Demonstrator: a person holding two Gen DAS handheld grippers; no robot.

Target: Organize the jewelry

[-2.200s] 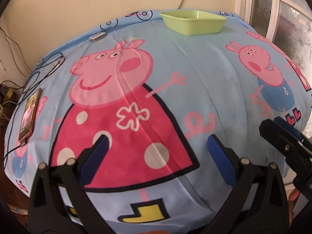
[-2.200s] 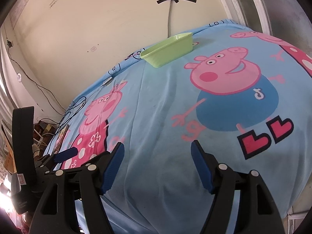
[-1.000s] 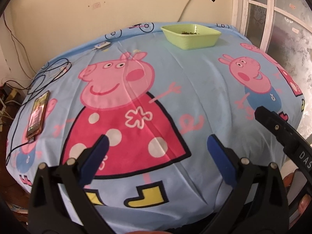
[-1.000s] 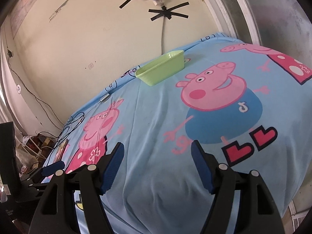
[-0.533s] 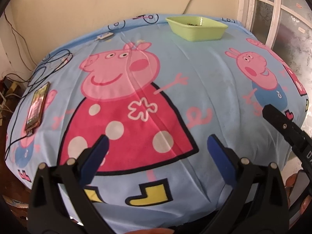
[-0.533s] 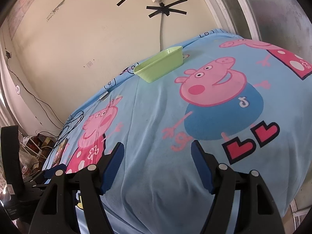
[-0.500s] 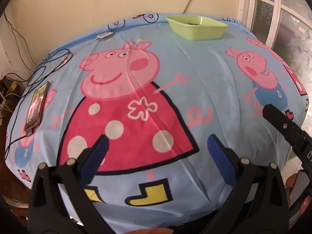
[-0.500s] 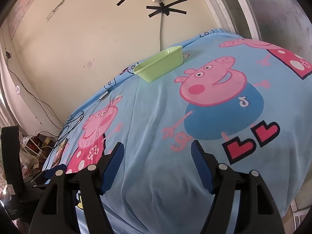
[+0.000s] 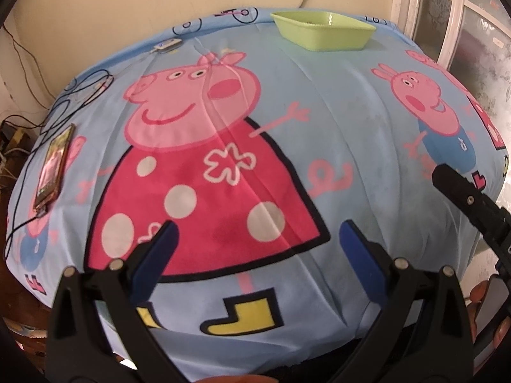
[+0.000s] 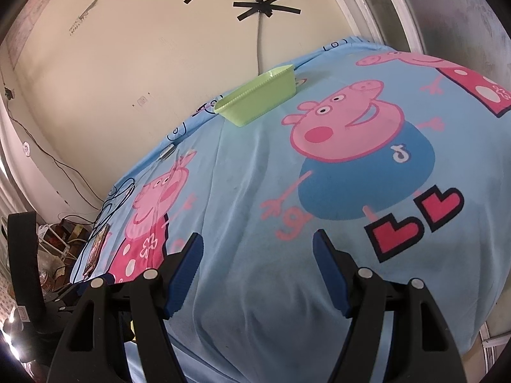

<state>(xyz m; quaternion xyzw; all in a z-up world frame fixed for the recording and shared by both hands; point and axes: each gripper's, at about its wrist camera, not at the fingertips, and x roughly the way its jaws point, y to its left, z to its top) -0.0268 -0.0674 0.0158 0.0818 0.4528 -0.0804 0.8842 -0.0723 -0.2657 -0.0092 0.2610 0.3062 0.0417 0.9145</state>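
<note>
Far ahead of both grippers, at the far edge of the cloth (image 9: 345, 134), sits the green tray (image 9: 322, 33), close to the wall. From the left view a few dark specks show inside its rim; they may be jewelry, but they are too small to tell. From the right view only the tray's outer wall shows, so its contents are hidden there.

Left gripper (image 9: 257, 239) hangs over the near edge of the cloth, above the pink dress print, jaws spread wide with nothing between the blue pads (image 9: 158, 252). Right gripper (image 10: 257, 261) is likewise released and empty, hanging over bare blue cloth just left of the blue-shirted pig print. Part of its black frame shows at the right edge of the left view, so the two are near each other.

Off to the left gripper's left lie a phone (image 9: 54, 164) and a tangle of cables (image 9: 86, 91), with a small white device (image 9: 167, 44) further ahead; none of these belongs to the task.

No jewelry lies on the open cloth that I can make out. I judge this the approach step: nothing is picked up yet. The next move calls for carrying one gripper forward across the cloth to the tray, coming high enough to look over the rim, and then closing finely on something small and loose.
</note>
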